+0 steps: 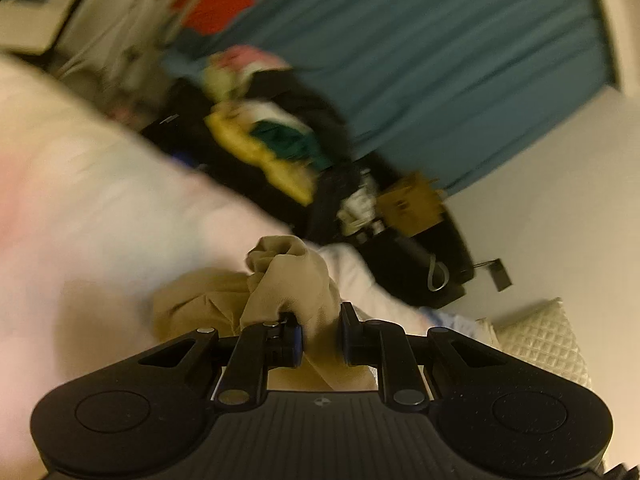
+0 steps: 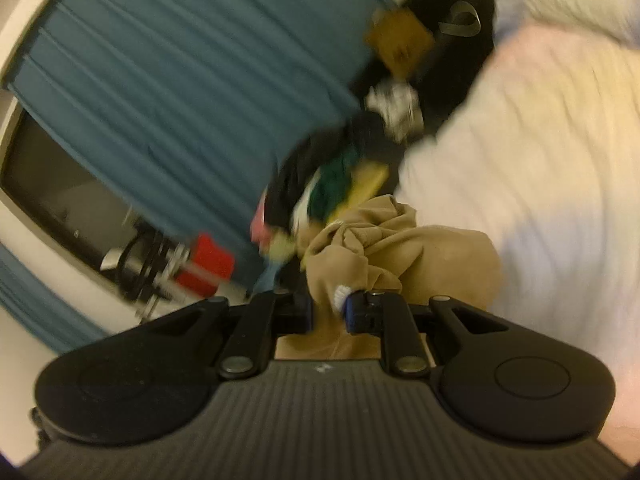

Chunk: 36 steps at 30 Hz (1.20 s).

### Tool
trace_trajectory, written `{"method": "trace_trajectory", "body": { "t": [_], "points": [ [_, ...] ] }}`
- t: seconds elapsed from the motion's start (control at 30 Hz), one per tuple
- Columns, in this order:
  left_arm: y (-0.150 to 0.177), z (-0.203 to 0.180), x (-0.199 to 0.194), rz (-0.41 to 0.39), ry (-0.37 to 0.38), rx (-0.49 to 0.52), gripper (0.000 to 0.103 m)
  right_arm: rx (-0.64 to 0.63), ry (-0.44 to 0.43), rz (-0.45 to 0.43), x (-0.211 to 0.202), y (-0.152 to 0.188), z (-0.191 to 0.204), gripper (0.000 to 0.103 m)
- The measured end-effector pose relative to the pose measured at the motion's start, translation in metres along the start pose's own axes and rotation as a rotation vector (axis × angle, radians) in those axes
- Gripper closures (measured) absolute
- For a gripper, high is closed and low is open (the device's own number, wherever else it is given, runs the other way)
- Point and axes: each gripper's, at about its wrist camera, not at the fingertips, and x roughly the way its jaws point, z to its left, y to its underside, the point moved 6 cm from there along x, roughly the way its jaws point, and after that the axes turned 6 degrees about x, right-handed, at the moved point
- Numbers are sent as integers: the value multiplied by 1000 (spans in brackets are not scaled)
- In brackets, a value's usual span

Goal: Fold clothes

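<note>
You hold the tan garment [image 1: 280, 292] bunched over the pale bed [image 1: 100, 200], your left gripper [image 1: 320, 340] and right gripper [image 2: 330, 308] both clamped on its cloth, so neither is nearer; draw them apart to find its long axis.

Both wrist views close over tan garment [image 1: 288, 280] [image 2: 400, 248], tilted oppositely, sharing curtain [image 1: 440, 60] [image 2: 180, 80].

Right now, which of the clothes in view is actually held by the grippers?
The tan garment: both the left gripper and the right gripper pinch its cloth. The yellow and green clothes lie untouched in the heap behind, beside the bed.
</note>
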Motion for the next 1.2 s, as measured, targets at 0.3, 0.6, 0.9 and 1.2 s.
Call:
{"method": "trace_trajectory", "body": {
  "t": [0.3,0.6,0.9,1.2],
  "points": [
    [108,81,79,133,-74,121,84,34,189,130,55,66,-141,85],
    [148,127,38,151,-100,232,65,53,320,213,9,121,-172,81],
    [136,64,-56,107,-119,483,48,-158,275,172,-71,117,-93,79],
    [145,-4,-188,-33,-110,702,0,-334,158,148,-159,135,-23,11]
  ]
}}
